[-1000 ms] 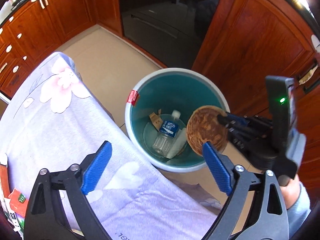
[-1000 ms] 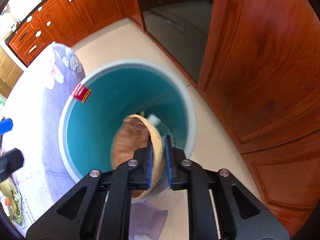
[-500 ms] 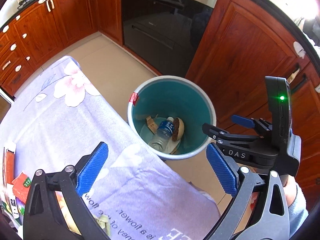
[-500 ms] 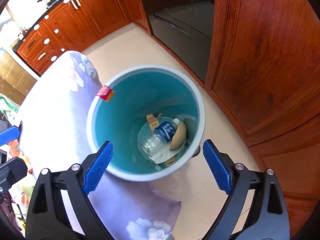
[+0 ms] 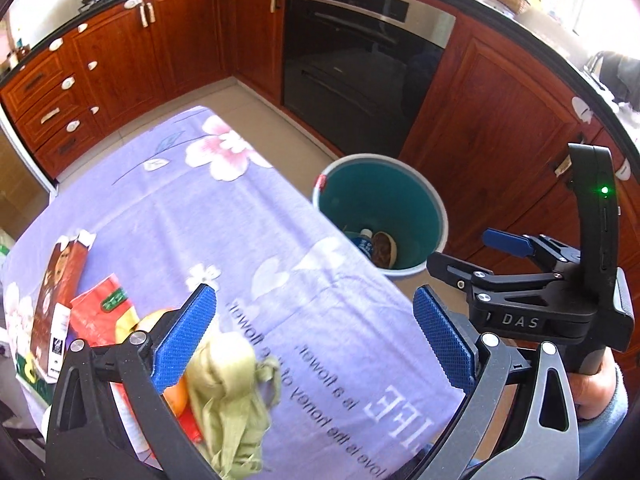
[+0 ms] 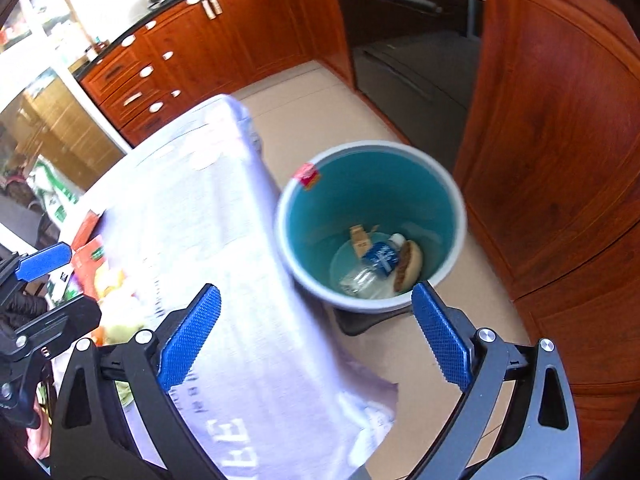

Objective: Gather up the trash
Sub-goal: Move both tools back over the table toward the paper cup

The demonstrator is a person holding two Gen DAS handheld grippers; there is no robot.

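Round teal bin (image 6: pixel 370 184) holding plastic bottle (image 6: pixel 370 268), both hand-held grippers (image 5: pixel 316 340) (image 6: pixel 316 340) spread wide, empty.

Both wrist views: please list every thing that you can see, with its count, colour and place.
Trash bin: one, teal inside, pale rim, on the floor beside the table.
Plastic bottle: one, clear with blue label, in the bin.
Round brown piece: one, in the bin, leaning beside the bottle.
Cardboard scrap: one, tan, in the bin.
Tablecloth: one, lilac with pink flowers, over the table.
Crumpled green wrapper: one, table's near edge.
Red packet: one, on the table.
Brown carton: one, lying on the table.
Oven: one, black, in the cabinets.
Left gripper: open.
Right gripper: open.
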